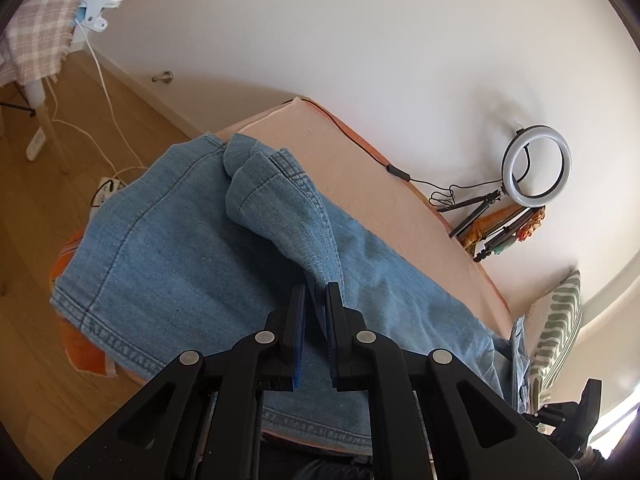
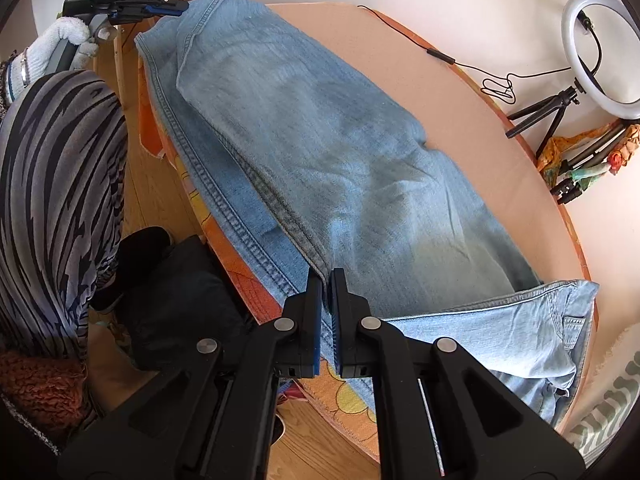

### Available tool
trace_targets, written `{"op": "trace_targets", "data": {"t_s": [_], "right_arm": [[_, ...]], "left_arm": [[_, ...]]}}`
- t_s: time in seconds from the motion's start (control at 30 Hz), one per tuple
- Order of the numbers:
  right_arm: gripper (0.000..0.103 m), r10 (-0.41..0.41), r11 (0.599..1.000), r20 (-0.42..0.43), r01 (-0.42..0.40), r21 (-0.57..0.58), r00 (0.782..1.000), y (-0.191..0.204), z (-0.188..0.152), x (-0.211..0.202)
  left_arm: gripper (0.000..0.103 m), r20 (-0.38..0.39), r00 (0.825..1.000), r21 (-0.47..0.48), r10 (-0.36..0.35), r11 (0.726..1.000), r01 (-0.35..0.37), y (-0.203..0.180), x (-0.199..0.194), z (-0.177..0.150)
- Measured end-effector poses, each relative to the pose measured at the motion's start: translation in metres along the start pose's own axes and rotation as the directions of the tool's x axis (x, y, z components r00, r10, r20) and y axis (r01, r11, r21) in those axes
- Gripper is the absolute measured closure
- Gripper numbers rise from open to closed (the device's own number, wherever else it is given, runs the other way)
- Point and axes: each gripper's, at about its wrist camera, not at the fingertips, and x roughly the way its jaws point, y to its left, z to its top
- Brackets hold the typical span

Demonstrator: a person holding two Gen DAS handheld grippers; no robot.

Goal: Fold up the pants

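Light blue denim pants (image 1: pixel 192 248) lie along the peach-covered table (image 1: pixel 360 168), with one leg folded over the other. My left gripper (image 1: pixel 316 292) is shut on a raised fold of the upper leg near its hem. In the right wrist view the pants (image 2: pixel 320 140) stretch across the table (image 2: pixel 480 128). My right gripper (image 2: pixel 326 278) is shut on the seam edge of the upper leg, near the waist end. The left gripper (image 2: pixel 176 7) shows at the far end, pinching the hem.
A ring light on a tripod (image 2: pixel 600 48) with a black cable (image 2: pixel 460 62) stands at the table's far side by the wall. Folded tripods (image 2: pixel 588 168) lie beside it. An orange patterned cloth (image 2: pixel 248 276) hangs off the near edge. My striped-clothed leg (image 2: pixel 60 184) stands left.
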Motion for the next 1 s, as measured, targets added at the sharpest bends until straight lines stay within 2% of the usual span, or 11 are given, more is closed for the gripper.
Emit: {"op": "trace_targets", "data": {"t_s": [0.1, 0.17, 0.23, 0.3, 0.37, 0.47, 0.7, 0.77, 0.83, 0.9, 1.0], "right_arm": [[0.098, 0.007, 1.0, -0.021, -0.007, -0.004, 1.0, 0.004, -0.002, 0.007], [0.098, 0.01, 1.0, -0.031, -0.01, -0.006, 0.999, 0.007, -0.004, 0.01], [0.098, 0.025, 1.0, -0.038, -0.025, 0.001, 0.999, 0.004, -0.003, 0.012], [0.097, 0.037, 0.999, -0.034, -0.036, 0.014, 0.999, 0.003, -0.002, 0.012], [0.096, 0.047, 0.998, -0.027, -0.046, 0.036, 0.998, 0.0, -0.001, 0.011], [0.095, 0.057, 0.997, -0.02, -0.056, 0.054, 0.998, -0.001, 0.001, 0.009], [0.09, 0.084, 0.994, 0.011, -0.084, 0.069, 0.996, -0.005, -0.002, 0.001], [0.09, 0.099, 0.992, 0.017, -0.1, 0.08, 0.995, -0.008, -0.002, 0.0], [0.09, 0.108, 0.991, 0.017, -0.109, 0.084, 0.994, -0.011, -0.002, 0.001], [0.09, 0.113, 0.99, 0.012, -0.113, 0.08, 0.994, -0.012, -0.001, 0.003], [0.09, 0.128, 0.989, -0.003, -0.127, 0.081, 0.992, -0.012, 0.001, 0.007]], "left_arm": [[0.093, 0.017, 1.0, -0.001, 0.024, 1.0, -0.024, 0.001, -0.007, 0.006], [0.079, 0.033, 0.999, 0.014, 0.034, 0.999, -0.034, -0.001, -0.013, 0.012], [0.053, 0.047, 0.997, 0.023, 0.058, 0.998, -0.059, -0.008, -0.014, 0.019], [0.039, 0.048, 0.991, 0.033, 0.122, 0.992, -0.124, -0.017, -0.01, 0.026], [0.038, 0.042, 0.974, 0.065, 0.221, 0.973, -0.223, -0.026, 0.0, 0.032], [0.033, 0.006, 0.957, 0.118, 0.289, 0.95, -0.288, -0.038, 0.026, 0.039], [0.033, -0.001, 0.912, 0.08, 0.411, 0.909, -0.41, -0.025, 0.072, 0.035], [0.037, -0.001, 0.928, 0.05, 0.374, 0.926, -0.373, -0.014, 0.075, 0.035], [0.065, 0.035, 0.949, 0.017, 0.315, 0.949, -0.315, -0.003, 0.068, 0.033], [0.083, 0.061, 0.967, -0.011, 0.248, 0.969, -0.248, 0.009, 0.059, 0.031], [0.086, 0.112, 0.977, -0.103, 0.179, 0.98, -0.168, 0.029, 0.036, 0.026]]}}
